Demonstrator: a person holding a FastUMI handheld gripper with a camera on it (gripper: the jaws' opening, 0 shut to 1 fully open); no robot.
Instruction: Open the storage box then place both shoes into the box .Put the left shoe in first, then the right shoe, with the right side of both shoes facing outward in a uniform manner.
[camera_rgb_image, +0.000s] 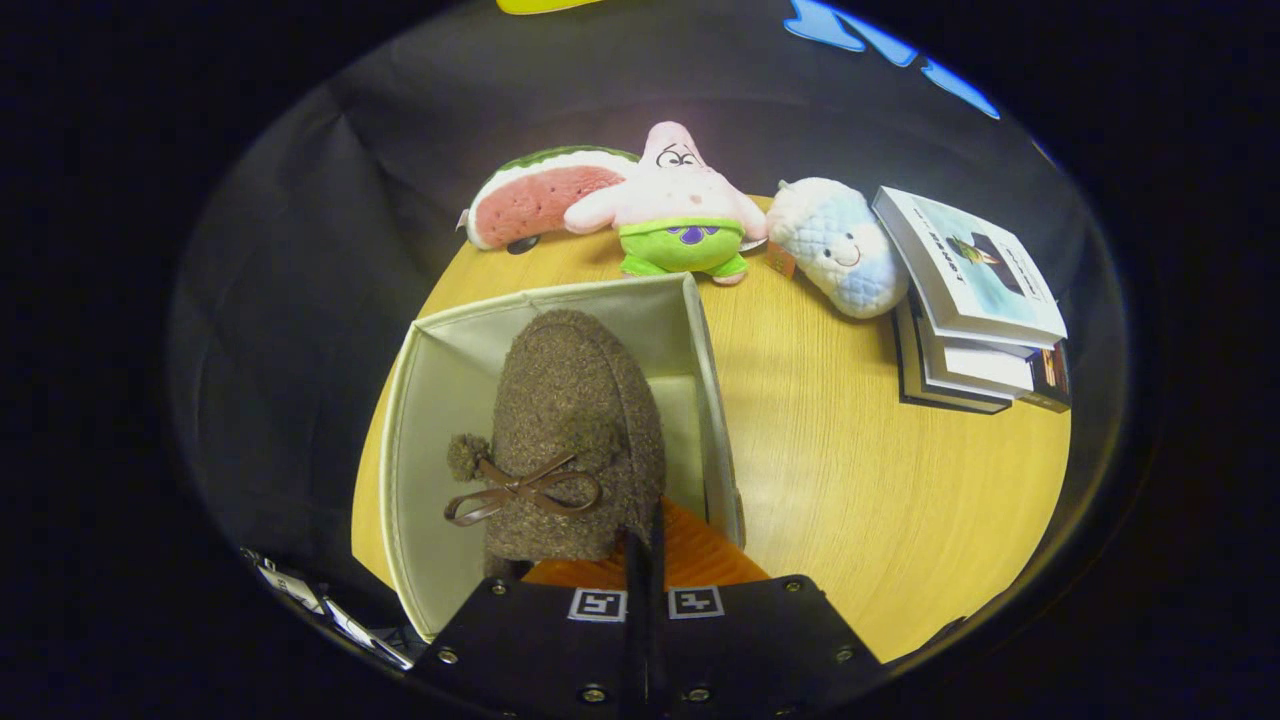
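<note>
A brown fuzzy shoe (575, 430) with a brown bow and a pompom hangs toe-forward over the open beige storage box (445, 360). My gripper (645, 545) is shut on the shoe's heel rim, its two fingers pressed close together just behind the shoe's orange lining (700, 555). The shoe covers most of the box's inside; a strip of the box's pale floor shows to the shoe's right. The box stands on the wooden table (880, 470), to the left of its middle.
Beyond the box lie a watermelon plush (540, 200), a pink star plush (680, 205) in green shorts and a pale blue plush (840, 245). A stack of books (970, 300) lies to the right. Open tabletop stretches right of the box.
</note>
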